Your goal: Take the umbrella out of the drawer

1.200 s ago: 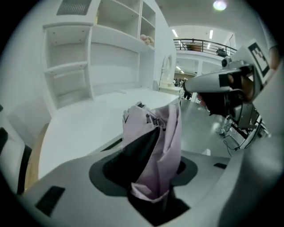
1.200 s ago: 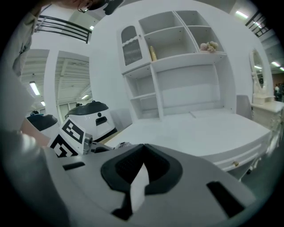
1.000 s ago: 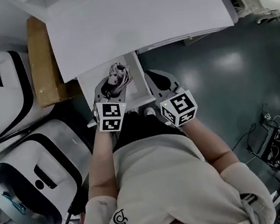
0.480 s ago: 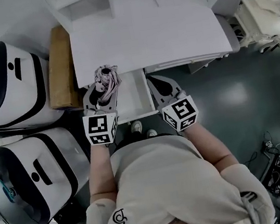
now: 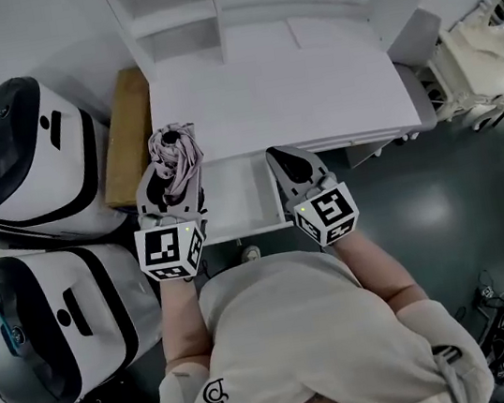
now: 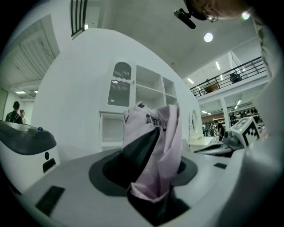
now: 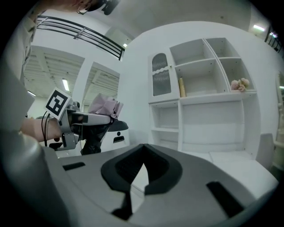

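The folded pink umbrella (image 5: 175, 151) sticks up between the jaws of my left gripper (image 5: 172, 172), which is shut on it. It hangs above the left end of the open white drawer (image 5: 238, 232), at the desk's front edge. In the left gripper view the umbrella (image 6: 156, 146) fills the gap between the dark pads and hides what lies behind it. My right gripper (image 5: 285, 154) is over the drawer's right side; its pads meet at the tips and hold nothing (image 7: 143, 148). From the right gripper view, the umbrella (image 7: 104, 106) shows at the left.
A white desk top (image 5: 283, 96) carries a shelf hutch (image 5: 220, 1) with a bottle (image 7: 182, 87) and flowers (image 7: 239, 84). Two large white and black machines (image 5: 17, 157) (image 5: 53, 322) and a cardboard box (image 5: 128, 135) stand left. A white chair (image 5: 480, 27) is right, over dark floor (image 5: 453, 211).
Both grippers have risen. The left one has carried the umbrella up from the drawer to the level of the desk top. The right one has stayed shut beside it.
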{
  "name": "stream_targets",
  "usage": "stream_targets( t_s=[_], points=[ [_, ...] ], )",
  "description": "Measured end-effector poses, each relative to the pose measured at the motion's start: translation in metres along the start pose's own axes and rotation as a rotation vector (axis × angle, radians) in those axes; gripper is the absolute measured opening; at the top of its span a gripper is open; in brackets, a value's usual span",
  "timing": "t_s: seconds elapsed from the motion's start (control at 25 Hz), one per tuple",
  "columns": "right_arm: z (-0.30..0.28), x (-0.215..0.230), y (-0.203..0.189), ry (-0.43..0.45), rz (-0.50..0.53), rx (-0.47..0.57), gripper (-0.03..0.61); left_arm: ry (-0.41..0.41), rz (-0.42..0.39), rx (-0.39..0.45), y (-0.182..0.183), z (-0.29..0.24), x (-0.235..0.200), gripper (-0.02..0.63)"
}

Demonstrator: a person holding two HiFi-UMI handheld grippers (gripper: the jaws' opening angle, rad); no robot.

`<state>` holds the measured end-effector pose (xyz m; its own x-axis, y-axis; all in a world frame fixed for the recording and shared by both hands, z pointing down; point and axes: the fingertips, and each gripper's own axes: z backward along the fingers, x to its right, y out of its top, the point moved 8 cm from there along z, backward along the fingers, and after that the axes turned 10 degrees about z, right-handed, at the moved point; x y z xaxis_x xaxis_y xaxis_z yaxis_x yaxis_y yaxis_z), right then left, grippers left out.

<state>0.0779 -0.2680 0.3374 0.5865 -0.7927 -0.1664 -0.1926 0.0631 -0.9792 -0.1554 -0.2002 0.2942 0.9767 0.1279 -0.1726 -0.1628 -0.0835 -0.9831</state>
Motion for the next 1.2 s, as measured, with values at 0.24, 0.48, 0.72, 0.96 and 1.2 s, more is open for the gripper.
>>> stream_targets(
  t_s=[0.24,0.48,0.72,0.96,1.2],
  points=[
    [0.002,0.005,0.008,-0.008,0.014,0.026,0.005,-0.012,0.013,0.023,0.007,-0.001,0.006,0.227],
    [0.005,0.008,0.011,0.001,0.007,0.038,0.005,-0.027,0.014,0.003,0.005,-0.008,0.012,0.227],
    [0.007,0.008,0.011,-0.014,0.002,0.039,0.005,-0.04,0.007,-0.006,0.005,-0.008,0.014,0.227],
    [0.007,0.005,0.011,-0.019,0.008,0.034,0.005,-0.047,0.019,-0.027,-0.001,-0.009,0.015,0.227],
    [0.006,0.005,0.011,-0.022,0.006,0.04,0.005,-0.053,0.017,-0.028,-0.002,-0.012,0.016,0.227]
  ],
)
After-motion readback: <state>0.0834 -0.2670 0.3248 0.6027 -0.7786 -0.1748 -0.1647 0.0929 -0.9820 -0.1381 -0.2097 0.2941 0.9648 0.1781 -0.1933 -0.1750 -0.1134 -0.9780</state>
